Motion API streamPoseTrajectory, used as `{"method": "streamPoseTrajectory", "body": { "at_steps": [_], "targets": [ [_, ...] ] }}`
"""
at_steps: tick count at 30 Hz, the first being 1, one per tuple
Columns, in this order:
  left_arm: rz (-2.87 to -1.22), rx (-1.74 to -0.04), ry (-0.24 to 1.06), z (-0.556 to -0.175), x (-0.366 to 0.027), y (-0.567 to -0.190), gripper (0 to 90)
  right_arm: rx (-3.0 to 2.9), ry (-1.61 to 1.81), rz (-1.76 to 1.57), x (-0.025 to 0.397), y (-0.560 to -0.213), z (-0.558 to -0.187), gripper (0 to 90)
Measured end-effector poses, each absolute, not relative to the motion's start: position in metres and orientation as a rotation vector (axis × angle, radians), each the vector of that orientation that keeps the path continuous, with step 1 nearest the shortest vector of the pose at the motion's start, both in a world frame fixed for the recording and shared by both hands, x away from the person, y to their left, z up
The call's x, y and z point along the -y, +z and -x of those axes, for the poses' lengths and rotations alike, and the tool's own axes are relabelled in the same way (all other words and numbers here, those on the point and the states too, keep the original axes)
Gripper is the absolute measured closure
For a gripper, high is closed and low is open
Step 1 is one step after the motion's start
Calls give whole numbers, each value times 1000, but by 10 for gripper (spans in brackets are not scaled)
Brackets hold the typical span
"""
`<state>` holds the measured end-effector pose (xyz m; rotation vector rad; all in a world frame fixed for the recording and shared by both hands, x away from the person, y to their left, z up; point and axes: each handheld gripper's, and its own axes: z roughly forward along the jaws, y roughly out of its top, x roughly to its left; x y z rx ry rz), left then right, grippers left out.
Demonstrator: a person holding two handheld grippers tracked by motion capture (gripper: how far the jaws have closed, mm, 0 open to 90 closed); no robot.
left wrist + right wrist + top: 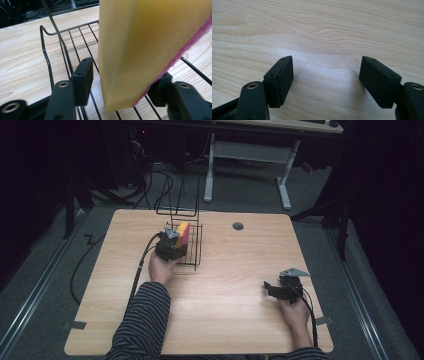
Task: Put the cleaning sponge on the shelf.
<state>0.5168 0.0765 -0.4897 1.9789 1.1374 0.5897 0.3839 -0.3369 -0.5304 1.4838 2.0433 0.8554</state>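
Left of centre in the high view, a yellow-and-pink sponge (183, 234) is held upright between the left tool's (172, 241) jaws, over the wire rack (195, 251); the right tool (274, 289) rests open on the worktop (230, 285), well apart.

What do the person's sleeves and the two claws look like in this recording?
Both sleeves are dark with thin pale stripes. The left claw and right claw are black, each topped by a grey three-cornered plate and trailing a black cable. Up close, the fingers are flat rectangular black pads with small screw holes, on arms with brass-coloured rivets.
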Motion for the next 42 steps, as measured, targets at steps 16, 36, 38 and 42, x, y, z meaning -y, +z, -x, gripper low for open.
{"method": "streamPoseTrajectory", "body": {
  "at_steps": [16,36,38,42],
  "targets": [
    [-1931,-1099,570,-512,-76,-483,602,-2043,856,-1485,337,-530,-384,280],
    [-1963,-1132,558,-513,-75,-486,368,-2043,855,-1484,337,-530,-384,280],
    [-1960,-1138,552,-512,-75,-486,325,-2043,855,-1484,337,-530,-384,280],
    [-1962,-1142,540,-511,-76,-485,274,-2043,856,-1484,337,-530,-384,280]
  ]
}}
